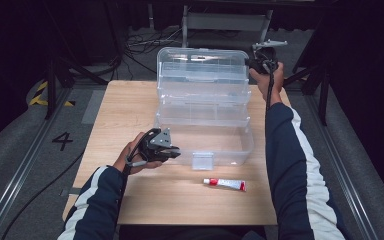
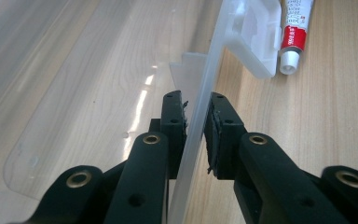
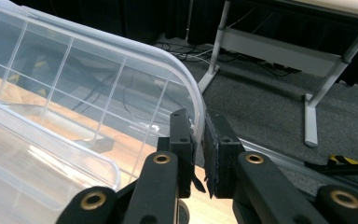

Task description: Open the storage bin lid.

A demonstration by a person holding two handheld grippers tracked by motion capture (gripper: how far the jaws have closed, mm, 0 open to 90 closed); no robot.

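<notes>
a clear plastic storage box [image 1: 205,120] stands open on the wooden table [image 1: 130,110], its tiers stepped back toward the far edge and its lid [image 1: 202,62] raised upright at the rear. the transparent walls blur into each other from the high view, so the exact number of trays is hard to make out.

the left gripper [image 1: 172,149] sits at the near left corner of the box. in the left gripper view its two black jaws straddle the thin front wall [image 2: 200,107] of the bottom tray, one pad inside and one outside; the pads look pressed to the plastic, closed on the wall, though a sliver of gap on the right pad cannot be ruled out. the box's front latch [image 2: 256,37] hangs just ahead, cut off at the top of that view.

a small red and white tube [image 1: 225,184] lies on the table just in front of the box, near the latch [image 1: 202,161], apart from both grippers. in the left gripper view only its capped end [image 2: 294,39] shows.

the right gripper [image 1: 260,62] is up at the far right corner of the lid. in the right gripper view its jaws are closed on the lid's curved rim [image 3: 196,109], which passes between the pads. the person's right hand [image 1: 272,80] hides most of this gripper from above. dark floor and a grey table leg [image 3: 324,91] lie beyond.
</notes>
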